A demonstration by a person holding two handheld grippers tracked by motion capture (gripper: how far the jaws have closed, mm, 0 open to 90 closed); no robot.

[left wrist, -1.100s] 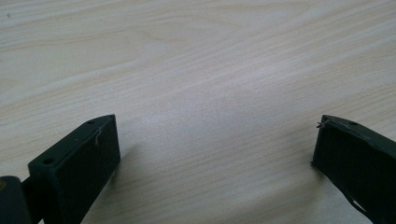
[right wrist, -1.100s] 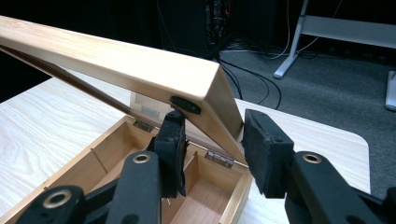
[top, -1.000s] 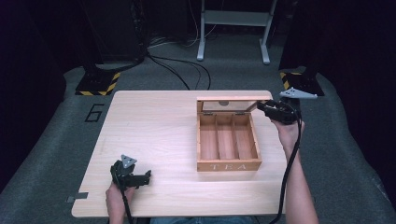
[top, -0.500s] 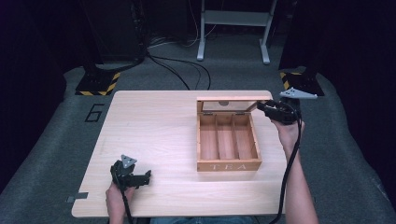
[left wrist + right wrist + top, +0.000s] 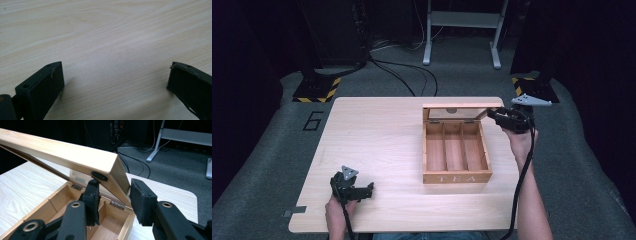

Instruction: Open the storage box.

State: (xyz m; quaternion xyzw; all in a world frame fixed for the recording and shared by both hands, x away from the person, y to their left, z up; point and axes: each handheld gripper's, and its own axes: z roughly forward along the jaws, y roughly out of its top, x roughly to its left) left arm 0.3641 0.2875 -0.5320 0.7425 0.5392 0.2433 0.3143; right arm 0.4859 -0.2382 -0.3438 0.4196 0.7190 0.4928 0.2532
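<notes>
Right gripper view: our right tongs (image 5: 113, 203) clamp the tea box (image 5: 456, 150) lid (image 5: 75, 155) corner, holding it raised; left tongs (image 5: 115, 85) rest open on the surface (image 5: 105, 37).

One tea box (image 5: 456, 150), three compartments, two grippers.

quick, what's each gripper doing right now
Left gripper: open, holding nothing.
Right gripper: closed on the tea box lid edge.
</notes>
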